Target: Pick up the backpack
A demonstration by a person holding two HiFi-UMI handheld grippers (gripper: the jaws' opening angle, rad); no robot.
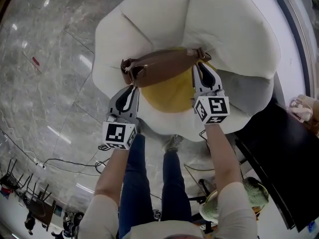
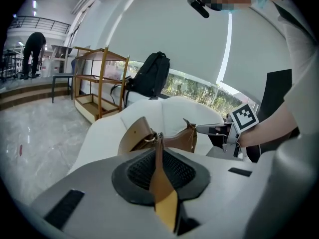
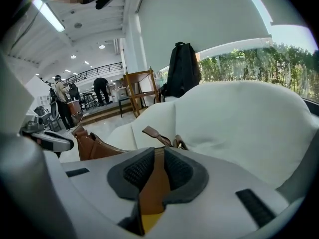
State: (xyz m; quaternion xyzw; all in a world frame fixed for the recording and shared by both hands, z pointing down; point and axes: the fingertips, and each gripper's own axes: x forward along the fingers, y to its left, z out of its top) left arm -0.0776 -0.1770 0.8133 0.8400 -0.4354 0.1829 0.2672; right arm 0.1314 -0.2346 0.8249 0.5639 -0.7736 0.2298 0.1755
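We hold the backpack [image 1: 164,66] stretched between both tongs above the seat of a white armchair [image 1: 229,29], over its yellow cushion [image 1: 169,96]; whether it touches the cushion we cannot tell. It is a small bag of smooth brown leather, long and narrow seen from above, with a zip running along its top, a metal ring at its left end and a leather pull tab at its right end. The left tongs [image 1: 131,87] are clenched on the left strap [image 2: 160,180], a flat brown band pinched between the dark ribbed pads, with a paler tan underside showing. The right tongs [image 1: 199,64] are clenched in the same way on the right strap [image 3: 153,183]. Behind the armchair's back we see a black rucksack [image 2: 149,76], near a wooden shelf rack [image 2: 99,83]
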